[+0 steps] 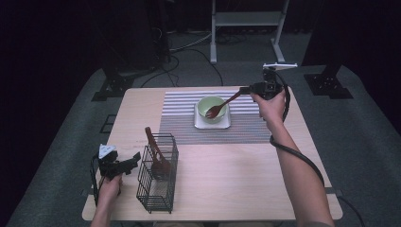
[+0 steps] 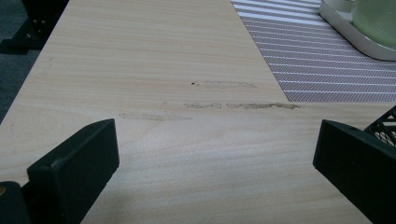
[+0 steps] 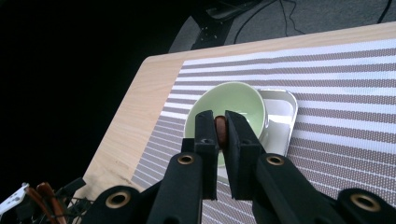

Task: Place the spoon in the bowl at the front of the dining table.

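My right gripper (image 1: 246, 90) is shut on the handle of a brown wooden fork (image 1: 221, 106), whose tines hang over the pale green bowl (image 1: 211, 107). The bowl sits on a small white square tray (image 1: 212, 124) on the striped placemat (image 1: 189, 127). In the right gripper view the jaws pinch the fork handle (image 3: 221, 131) just above the green bowl (image 3: 233, 100). My left gripper (image 1: 135, 160) rests near the table's front left, its jaws wide apart with nothing between them, beside a black wire basket (image 1: 158, 175) holding wooden utensils (image 1: 156, 151). The left gripper view shows bare wood between its fingers (image 2: 77, 163).
The wooden table (image 1: 236, 179) has free room at the front right. The basket's mesh corner (image 2: 385, 123) shows by the left gripper's right jaw. Dark stands and cables lie on the floor beyond the table.
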Motion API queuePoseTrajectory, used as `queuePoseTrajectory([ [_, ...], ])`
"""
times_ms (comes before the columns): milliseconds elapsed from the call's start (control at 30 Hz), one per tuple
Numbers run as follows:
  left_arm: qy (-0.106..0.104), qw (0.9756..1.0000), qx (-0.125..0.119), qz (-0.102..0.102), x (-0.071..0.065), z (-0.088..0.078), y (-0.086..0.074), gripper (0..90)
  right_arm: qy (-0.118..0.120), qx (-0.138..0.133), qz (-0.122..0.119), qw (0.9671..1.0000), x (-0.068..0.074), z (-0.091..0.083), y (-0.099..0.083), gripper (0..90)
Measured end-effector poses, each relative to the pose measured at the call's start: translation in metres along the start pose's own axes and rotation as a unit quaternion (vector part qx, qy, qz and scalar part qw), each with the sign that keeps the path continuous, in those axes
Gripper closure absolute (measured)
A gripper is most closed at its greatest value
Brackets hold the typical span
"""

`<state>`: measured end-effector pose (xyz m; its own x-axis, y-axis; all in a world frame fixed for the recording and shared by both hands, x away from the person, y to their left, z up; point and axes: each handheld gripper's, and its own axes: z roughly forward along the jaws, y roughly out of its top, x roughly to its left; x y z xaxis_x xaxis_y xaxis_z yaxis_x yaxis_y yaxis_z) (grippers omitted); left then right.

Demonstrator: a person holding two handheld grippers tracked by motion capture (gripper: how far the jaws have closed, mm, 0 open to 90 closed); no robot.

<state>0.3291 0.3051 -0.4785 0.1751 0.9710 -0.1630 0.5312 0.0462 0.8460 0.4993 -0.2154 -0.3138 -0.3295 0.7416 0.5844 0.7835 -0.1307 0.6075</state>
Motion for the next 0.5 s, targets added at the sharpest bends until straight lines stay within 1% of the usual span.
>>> queuePoseTrajectory([
  [167, 0.000, 1.0000, -0.001, 0.001, 0.000, 0.000, 0.000, 0.0, -0.009, -0.009, 0.000, 0.9999, -0.001, 0.001, 0.005, 83.5],
  [267, 0.000, 1.0000, -0.001, 0.000, 0.000, 0.000, 0.000, 0.0, -0.013, -0.016, 0.005, 0.9998, -0.003, 0.001, 0.008, 83.5],
  [367, 0.000, 1.0000, 0.000, 0.000, 0.000, 0.000, 0.000, 0.0, -0.012, -0.023, 0.012, 0.9996, -0.006, 0.001, 0.010, 83.5],
  [500, 0.000, 1.0000, -0.001, 0.001, 0.000, 0.000, 0.000, 0.0, -0.017, -0.024, 0.017, 0.9994, -0.009, 0.003, 0.012, 83.5],
])
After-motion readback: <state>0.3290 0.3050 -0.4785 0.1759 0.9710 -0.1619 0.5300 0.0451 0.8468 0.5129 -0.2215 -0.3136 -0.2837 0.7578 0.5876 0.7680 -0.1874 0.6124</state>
